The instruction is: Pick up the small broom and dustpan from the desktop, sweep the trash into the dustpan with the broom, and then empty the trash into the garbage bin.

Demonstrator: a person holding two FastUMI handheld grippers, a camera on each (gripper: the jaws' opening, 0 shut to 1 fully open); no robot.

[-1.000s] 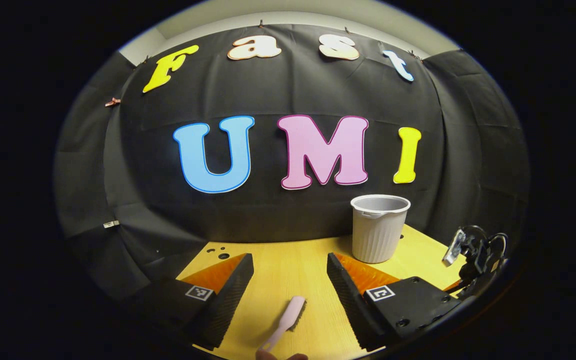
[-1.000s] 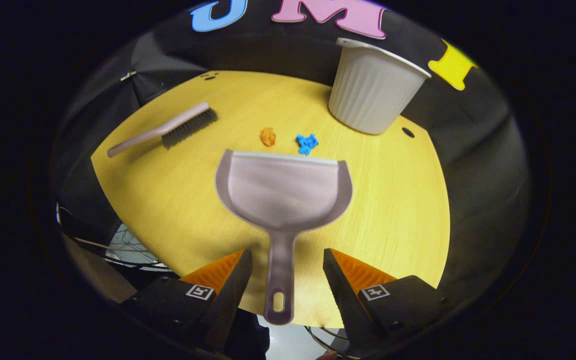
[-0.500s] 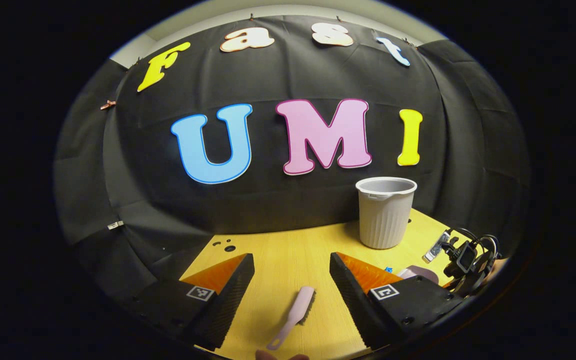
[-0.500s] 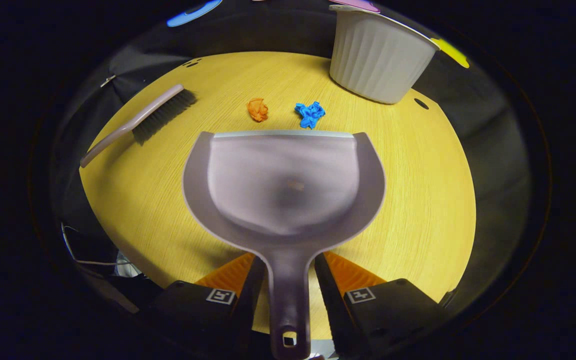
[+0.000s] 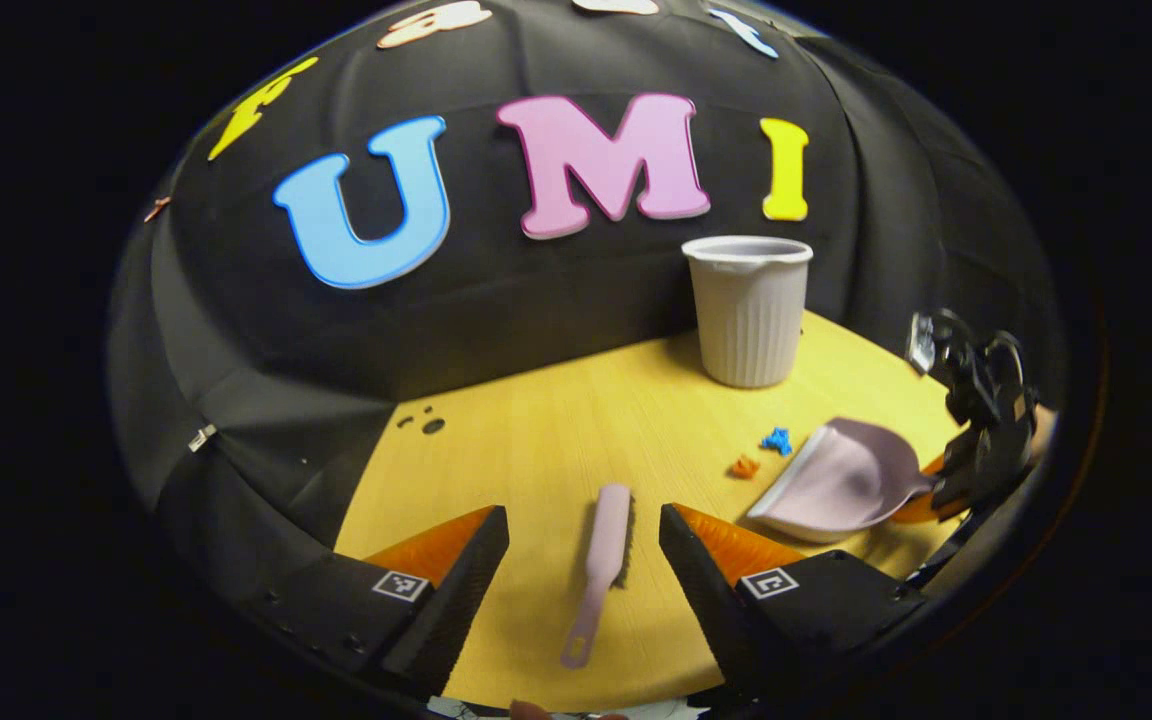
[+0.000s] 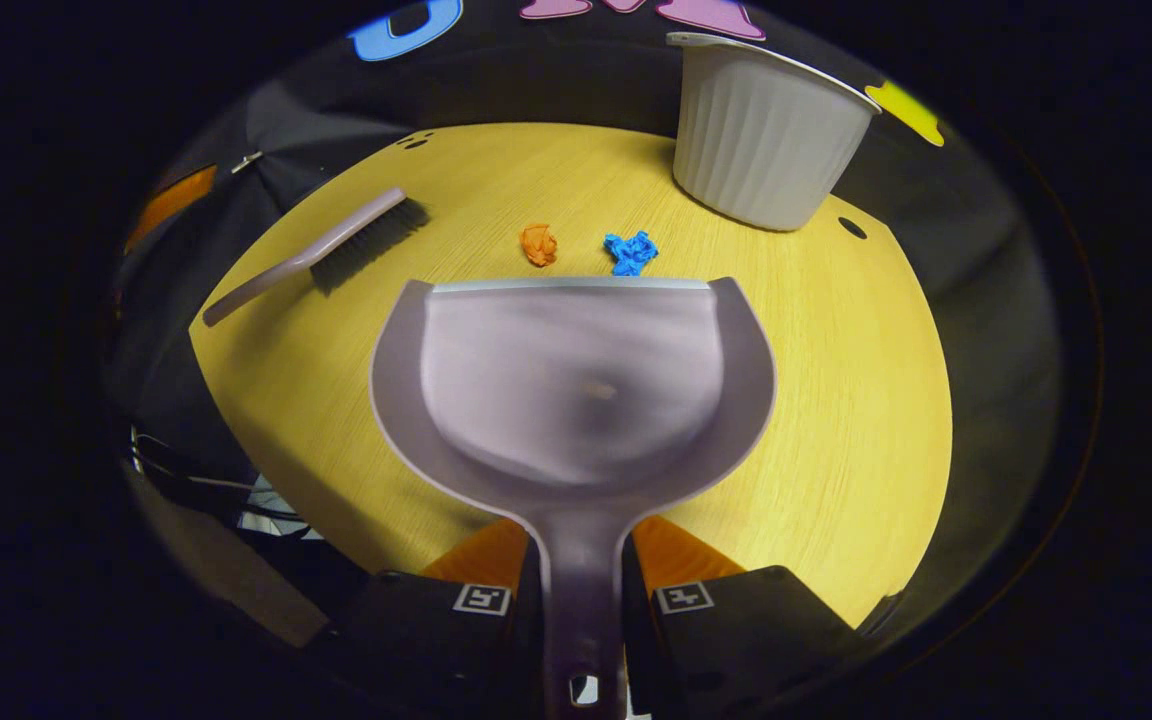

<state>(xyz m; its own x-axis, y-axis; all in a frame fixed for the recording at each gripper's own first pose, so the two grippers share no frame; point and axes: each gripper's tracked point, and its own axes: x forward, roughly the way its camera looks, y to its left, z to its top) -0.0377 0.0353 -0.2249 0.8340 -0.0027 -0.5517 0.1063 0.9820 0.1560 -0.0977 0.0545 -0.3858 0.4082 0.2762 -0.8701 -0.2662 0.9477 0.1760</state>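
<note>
In the right gripper view, the right claw [image 6: 579, 590] sits nearest, its two fingers pressed against the handle of the dustpan [image 6: 576, 385] from both sides — a firm pinch. The pan spreads out ahead of it over the yellow desk [image 6: 836, 420], its straight front lip facing the far side. Just beyond that lip lie two bits of trash, side by side: an orange scrap [image 6: 538, 244] on the left and a blue scrap [image 6: 630, 252] on the right, the blue one almost at the lip. Further left, the broom [image 6: 321, 255] lies flat on the desk, handle toward the near left edge and bristles toward the far side. At the far right stands the ribbed pale bin [image 6: 766, 135], upright, near the black cloth wall.

In the left gripper view, the left claw [image 5: 584, 560] is spread wide, holding nothing — the broom [image 5: 600, 565] lies on the desk between its fingers, apart from both. To the right, the dustpan [image 5: 836, 480] is seen held by the other claw, with the orange scrap [image 5: 744, 466] and blue scrap [image 5: 776, 440] just off its lip. The bin [image 5: 748, 310] stands at the far side.
</note>
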